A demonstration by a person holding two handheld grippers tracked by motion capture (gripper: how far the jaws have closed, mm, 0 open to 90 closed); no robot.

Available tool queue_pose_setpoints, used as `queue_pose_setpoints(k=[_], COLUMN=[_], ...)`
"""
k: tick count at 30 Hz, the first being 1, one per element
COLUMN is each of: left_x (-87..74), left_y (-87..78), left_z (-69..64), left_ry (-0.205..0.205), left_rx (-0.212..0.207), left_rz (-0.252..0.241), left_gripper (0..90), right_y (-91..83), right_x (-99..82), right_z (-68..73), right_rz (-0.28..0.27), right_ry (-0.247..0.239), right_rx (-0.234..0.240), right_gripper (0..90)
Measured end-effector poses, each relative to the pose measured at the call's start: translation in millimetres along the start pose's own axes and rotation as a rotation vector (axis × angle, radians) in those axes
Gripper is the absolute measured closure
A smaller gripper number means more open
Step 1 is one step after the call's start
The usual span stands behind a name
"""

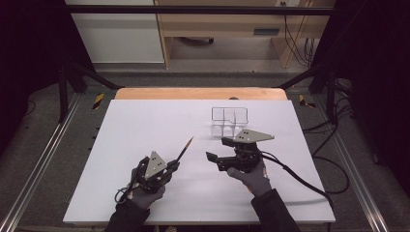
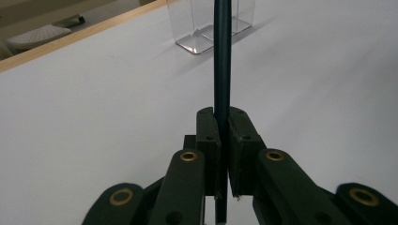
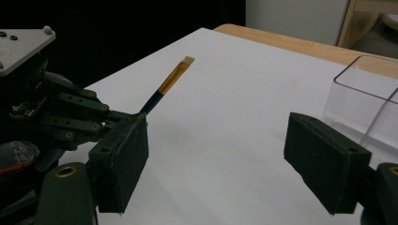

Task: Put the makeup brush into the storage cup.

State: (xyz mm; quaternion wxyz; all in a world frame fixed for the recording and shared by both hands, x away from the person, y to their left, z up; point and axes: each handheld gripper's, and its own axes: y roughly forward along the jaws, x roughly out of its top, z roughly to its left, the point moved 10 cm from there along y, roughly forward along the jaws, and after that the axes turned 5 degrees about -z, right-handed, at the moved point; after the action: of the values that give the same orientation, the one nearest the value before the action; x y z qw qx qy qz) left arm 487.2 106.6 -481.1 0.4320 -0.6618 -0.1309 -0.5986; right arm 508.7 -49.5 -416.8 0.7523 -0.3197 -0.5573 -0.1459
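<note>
Left gripper [image 1: 173, 166] clamps a thin paintbrush [image 1: 185, 149] while the right gripper [image 1: 216, 161] stands wide open, holding nothing
The brush has a dark handle, a gold ferrule and a pale tip, and it points up off the white worktop [image 1: 135, 130] toward a clear divided organiser box [image 1: 229, 121] standing near the far edge, just beyond the right gripper
</note>
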Motion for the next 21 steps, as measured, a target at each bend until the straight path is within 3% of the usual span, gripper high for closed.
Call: queue_pose_setpoints(k=[21], left_x=[5.1], left_y=[10.6], left_z=[-12.3], left_ry=[-0.102], left_rx=[0.018], left_rz=[-0.033], left_gripper=[83.7], right_y=[17.7], right_x=[-1.2], right_z=[6.0], right_rz=[-0.066], right_ry=[0.101], right_rx=[0.022], right_gripper=[25.1])
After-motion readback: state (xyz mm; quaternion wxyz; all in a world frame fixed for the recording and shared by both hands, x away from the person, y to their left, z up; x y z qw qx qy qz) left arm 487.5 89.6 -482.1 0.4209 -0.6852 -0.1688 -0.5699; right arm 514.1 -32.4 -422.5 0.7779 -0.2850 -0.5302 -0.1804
